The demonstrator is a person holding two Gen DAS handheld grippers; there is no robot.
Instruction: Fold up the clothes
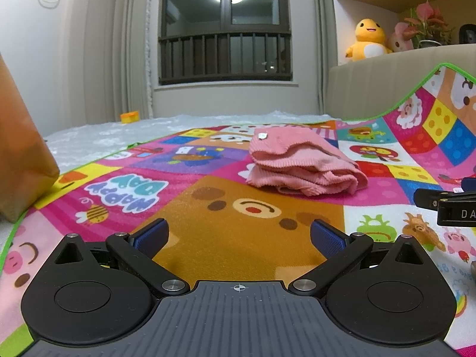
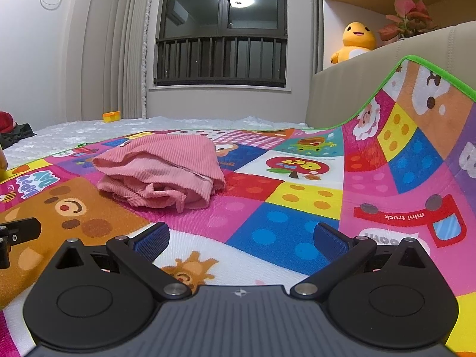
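Note:
A pink corduroy garment [image 1: 303, 163] lies folded into a thick bundle on the colourful play mat [image 1: 125, 187]; the right wrist view shows the same garment [image 2: 160, 175] with a drawstring hanging from its near side. My left gripper [image 1: 238, 235] is open, low over the mat and short of the garment, nothing between its blue pads. My right gripper [image 2: 241, 238] is open too, to the right of the bundle and apart from it. The right gripper's black body [image 1: 446, 205] shows at the left view's right edge.
An orange-brown box [image 1: 20, 154] stands at the mat's left. The mat [image 2: 410, 160] curls up against a beige upholstered wall [image 2: 357, 92] on the right. Bubble wrap [image 2: 178, 126] lies beyond, with a small yellow box [image 2: 111, 116]. Dark and red cloth [image 2: 12, 131] lies far left.

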